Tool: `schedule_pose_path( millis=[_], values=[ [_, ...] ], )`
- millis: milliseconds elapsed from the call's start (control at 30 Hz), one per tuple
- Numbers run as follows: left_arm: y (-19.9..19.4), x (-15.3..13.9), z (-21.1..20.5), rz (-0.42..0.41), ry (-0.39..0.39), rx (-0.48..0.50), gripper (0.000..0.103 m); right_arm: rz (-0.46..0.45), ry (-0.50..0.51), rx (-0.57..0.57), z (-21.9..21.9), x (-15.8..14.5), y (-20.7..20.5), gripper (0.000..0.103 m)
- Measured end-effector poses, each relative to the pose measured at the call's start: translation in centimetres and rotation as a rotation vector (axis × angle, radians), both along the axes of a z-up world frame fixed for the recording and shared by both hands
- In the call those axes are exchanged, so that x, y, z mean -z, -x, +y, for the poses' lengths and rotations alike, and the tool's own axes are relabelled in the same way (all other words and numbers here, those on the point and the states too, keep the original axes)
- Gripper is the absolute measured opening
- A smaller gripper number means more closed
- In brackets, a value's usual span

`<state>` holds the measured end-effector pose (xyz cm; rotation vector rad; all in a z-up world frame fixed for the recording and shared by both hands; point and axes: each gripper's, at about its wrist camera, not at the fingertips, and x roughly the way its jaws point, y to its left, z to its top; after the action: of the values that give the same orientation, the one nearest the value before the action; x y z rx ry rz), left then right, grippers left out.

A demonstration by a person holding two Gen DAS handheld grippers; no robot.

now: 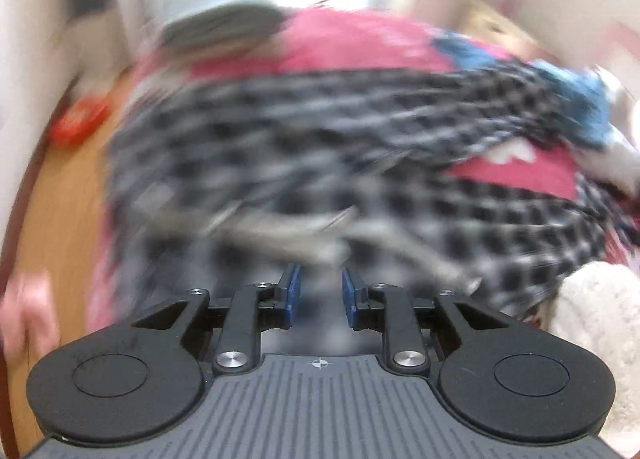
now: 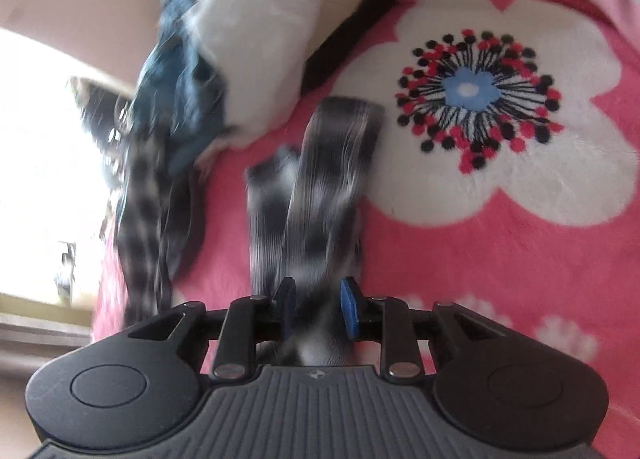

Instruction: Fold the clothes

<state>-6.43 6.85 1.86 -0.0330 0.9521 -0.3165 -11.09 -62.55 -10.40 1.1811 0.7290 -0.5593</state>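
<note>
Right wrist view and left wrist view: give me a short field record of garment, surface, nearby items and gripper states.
garment: black-and-white checked garment, motion-blurred in both views
surface: pink blanket with white flower print
nearby: blue garment; white fabric
right gripper: checked cloth runs between the jaws; grip unclear
left gripper: jaws apart, nothing visibly pinched
image quality: left wrist view heavily blurred

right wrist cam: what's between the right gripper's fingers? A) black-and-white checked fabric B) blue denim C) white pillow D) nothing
A: a strip of the black-and-white checked fabric runs down between the blue pads of the right gripper, over the pink flowered blanket.
</note>
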Motion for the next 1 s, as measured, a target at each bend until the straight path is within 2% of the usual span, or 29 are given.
schedule_pose_path(
  millis=[200, 267, 367, 400, 467, 533, 633, 800, 1000],
  values=[
    [-5.9, 1.7, -14.3, -0.109, -0.025, 0.427, 0.029, 0.031, -0.028, 0.123, -3.2, 1.3, -1.5, 0.034],
    [-6.9, 2.9, -19.7, -0.131, -0.036, 0.571, 0.03, 0.054, -0.044, 0.149, -4.0, 1.8, -1.8, 0.036],
    [-7.1, 4.3, -25.6, -0.156, -0.044, 0.754, 0.033, 0.083, -0.049, 0.166, -5.1, 2.7, -2.3, 0.036],
    [-6.9, 4.7, -27.0, -0.163, -0.045, 0.793, 0.033, 0.085, -0.047, 0.165, -5.3, 2.9, -2.5, 0.036],
    [-6.7, 5.5, -29.6, -0.175, -0.045, 0.87, 0.033, 0.073, -0.032, 0.157, -5.6, 3.1, -2.7, 0.028],
    [-7.1, 6.4, -31.6, -0.18, -0.036, 0.916, 0.033, 0.053, -0.006, 0.142, -5.8, 3.1, -3.0, 0.008],
    [-7.8, 7.8, -33.2, -0.171, -0.016, 0.95, 0.034, 0.025, 0.055, 0.131, -5.7, 2.3, -3.2, 0.004],
    [-9.0, 9.5, -35.0, -0.159, -0.002, 0.982, 0.034, -0.038, 0.107, 0.116, -5.5, 1.2, -3.7, 0.003],
    [-10.5, 10.7, -36.4, -0.146, 0.044, 0.986, 0.034, -0.098, 0.11, 0.126, -4.9, 0.3, -4.5, 0.003]
  ],
)
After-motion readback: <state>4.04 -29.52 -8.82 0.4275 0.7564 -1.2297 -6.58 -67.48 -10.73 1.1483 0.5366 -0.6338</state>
